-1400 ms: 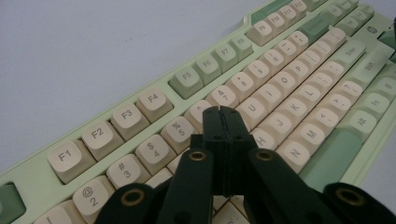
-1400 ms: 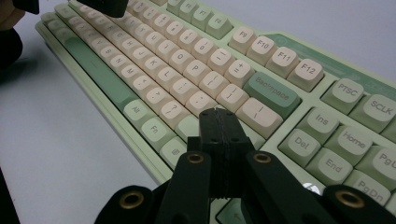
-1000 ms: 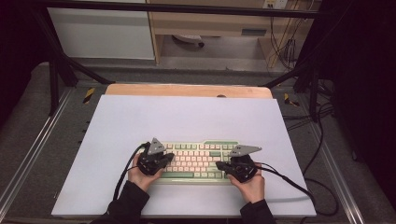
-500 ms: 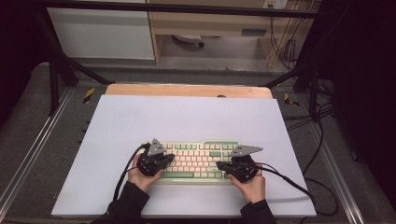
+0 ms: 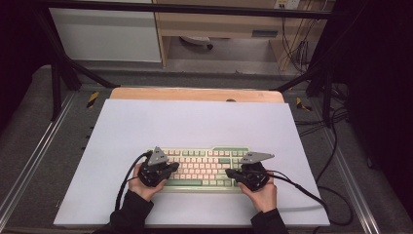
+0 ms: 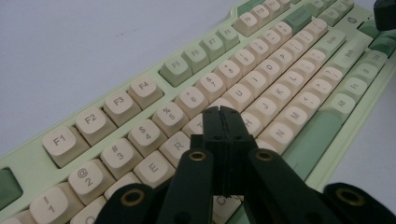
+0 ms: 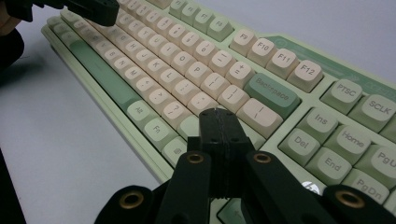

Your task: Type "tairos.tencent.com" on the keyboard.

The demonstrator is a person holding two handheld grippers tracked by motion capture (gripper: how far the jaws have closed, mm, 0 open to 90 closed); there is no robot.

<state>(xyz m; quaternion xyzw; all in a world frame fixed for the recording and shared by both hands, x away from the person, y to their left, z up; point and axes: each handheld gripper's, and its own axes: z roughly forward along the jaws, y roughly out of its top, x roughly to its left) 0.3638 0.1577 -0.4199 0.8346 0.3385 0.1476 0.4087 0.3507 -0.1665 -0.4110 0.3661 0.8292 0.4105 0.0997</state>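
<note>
The left gripper (image 6: 221, 116) covers the keys just beneath its tips, so whether it presses a key or hovers over one cannot be told; its own bulk hides the keys near the bottom of the left gripper view. The right gripper (image 7: 219, 119) likewise hides the keys under it, around the Enter area, and contact there cannot be made out. From the high view, both hands and grippers blot out the near corners of the keyboard (image 5: 204, 168).

Both forearms come in from the near edge of the table (image 5: 195, 126), the left hand (image 5: 141, 187) and right hand (image 5: 263, 192) each wrapped around a gripper, angled inward over the keyboard. Each gripper's jaws are pressed together with nothing between them. The keyboard lies directly under and ahead of both grippers, stretching between them.
</note>
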